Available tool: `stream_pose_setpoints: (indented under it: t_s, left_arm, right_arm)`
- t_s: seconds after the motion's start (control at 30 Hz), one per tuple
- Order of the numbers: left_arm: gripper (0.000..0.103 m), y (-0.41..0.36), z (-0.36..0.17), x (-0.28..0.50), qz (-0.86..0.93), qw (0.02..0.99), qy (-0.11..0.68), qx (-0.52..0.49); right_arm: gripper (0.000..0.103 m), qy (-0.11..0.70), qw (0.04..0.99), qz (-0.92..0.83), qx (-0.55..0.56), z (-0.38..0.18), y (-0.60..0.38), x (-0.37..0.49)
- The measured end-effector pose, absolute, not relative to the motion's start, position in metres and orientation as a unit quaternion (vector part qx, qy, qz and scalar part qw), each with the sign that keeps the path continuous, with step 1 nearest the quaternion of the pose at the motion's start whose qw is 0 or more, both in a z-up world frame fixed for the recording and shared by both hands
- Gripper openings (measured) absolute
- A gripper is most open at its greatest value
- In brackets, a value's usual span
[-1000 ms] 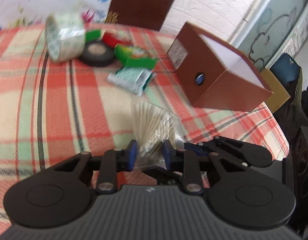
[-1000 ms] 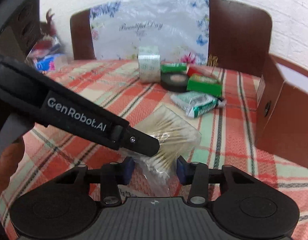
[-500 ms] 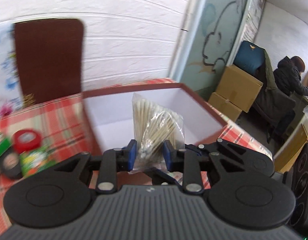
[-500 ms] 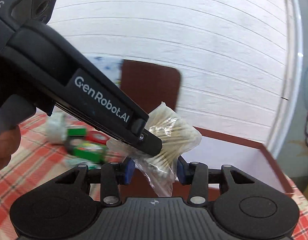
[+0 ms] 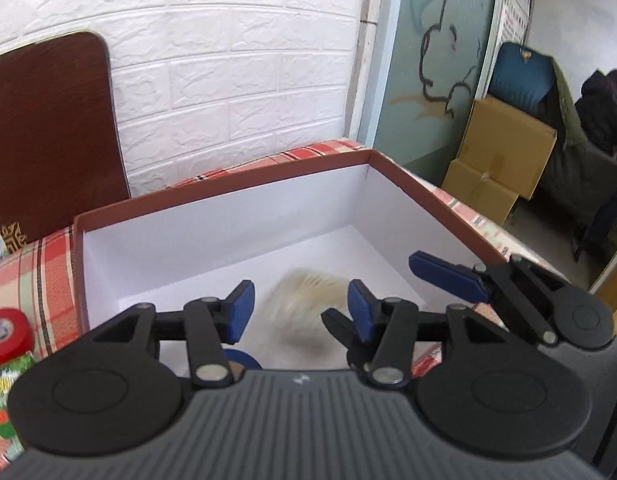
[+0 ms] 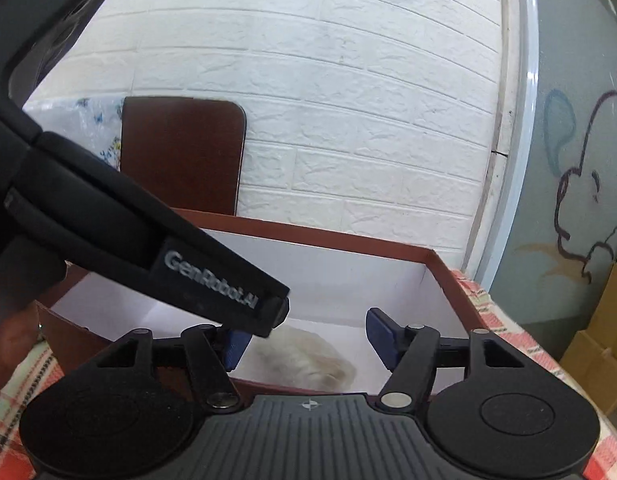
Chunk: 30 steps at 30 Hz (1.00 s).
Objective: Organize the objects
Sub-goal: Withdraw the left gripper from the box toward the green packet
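Observation:
A brown box [image 5: 228,189] with a white inside stands on the plaid tablecloth [image 5: 40,276]. The clear bag of cotton swabs [image 5: 308,300] shows as a blur low inside the box, free of both grippers. My left gripper [image 5: 299,309] hangs over the box's near wall. Its jaws are opening and no pad touches the bag. My right gripper [image 6: 308,341] is beside it over the same wall. Its jaws are also opening, with the bag [image 6: 308,360] below them. The left gripper's black body [image 6: 188,268] crosses the right wrist view.
A red tape roll [image 5: 6,330] and a green packet [image 5: 4,392] lie left of the box. A brown chair back [image 5: 48,132] stands against the white brick wall. Cardboard boxes [image 5: 504,160] and a seated person [image 5: 604,112] are off to the right.
Both grippers carried the swab bag from the tabletop to above the box, then their jaws spread and the bag dropped inside.

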<state>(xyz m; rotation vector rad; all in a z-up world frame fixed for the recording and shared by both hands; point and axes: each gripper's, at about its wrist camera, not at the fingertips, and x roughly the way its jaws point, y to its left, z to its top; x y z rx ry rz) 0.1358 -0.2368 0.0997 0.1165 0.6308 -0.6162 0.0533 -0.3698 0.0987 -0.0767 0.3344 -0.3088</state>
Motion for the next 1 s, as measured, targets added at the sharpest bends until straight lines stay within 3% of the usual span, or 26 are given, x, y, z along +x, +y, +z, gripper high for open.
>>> stream_pose_setpoints:
  t_s: [0.4, 1.0]
  left_arm:
    - [0.056, -0.188, 0.115, 0.078, -0.262, 0.923, 0.276, 0.055]
    - [0.059, -0.084, 0.057, 0.043, -0.118, 0.928, 0.349, 0.051]
  right_arm:
    - [0.067, 0.124, 0.980, -0.154, 0.013, 0.095, -0.328, -0.002]
    - [0.067, 0.248, 0.964, -0.053, 0.073, 0.048, -0.252, -0.001]
